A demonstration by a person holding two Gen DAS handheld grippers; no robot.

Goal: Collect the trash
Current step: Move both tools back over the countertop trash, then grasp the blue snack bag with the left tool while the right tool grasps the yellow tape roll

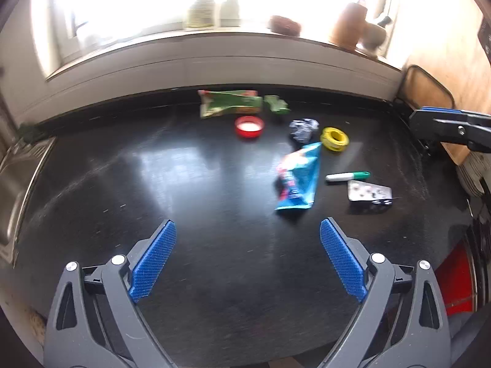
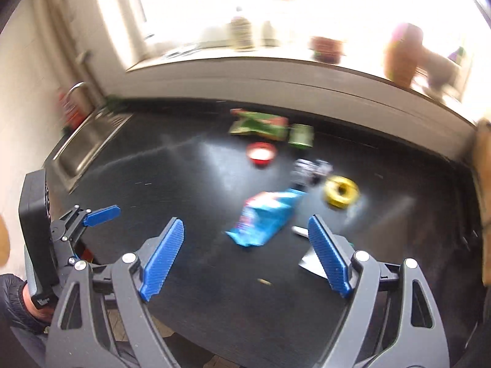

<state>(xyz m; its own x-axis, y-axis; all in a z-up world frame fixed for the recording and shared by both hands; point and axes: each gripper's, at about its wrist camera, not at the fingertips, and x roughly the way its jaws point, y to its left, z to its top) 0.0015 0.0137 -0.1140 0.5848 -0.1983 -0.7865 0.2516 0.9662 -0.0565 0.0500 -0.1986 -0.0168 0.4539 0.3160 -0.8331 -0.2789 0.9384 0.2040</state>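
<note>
On the black countertop (image 1: 190, 184) lie a blue snack wrapper (image 1: 299, 179) (image 2: 265, 219), a green wrapper (image 1: 230, 102) (image 2: 259, 124), a small green packet (image 1: 276, 104) (image 2: 301, 135), a red lid (image 1: 249, 126) (image 2: 261, 152), a crumpled grey foil ball (image 1: 303, 129) (image 2: 311, 168), a yellow tape roll (image 1: 334, 138) (image 2: 341, 190), a green-capped marker (image 1: 346, 176) and a blister pack (image 1: 369, 193). My left gripper (image 1: 248, 230) is open and empty, short of the blue wrapper. My right gripper (image 2: 245, 230) is open and empty, hovering just before the blue wrapper; it also shows in the left wrist view (image 1: 445, 125).
A steel sink (image 2: 83, 144) sits at the counter's left end. A windowsill (image 1: 214, 33) with jars and pots runs behind. A wooden board (image 1: 445, 70) stands at the right. A red object (image 1: 455, 279) is below the counter's right edge.
</note>
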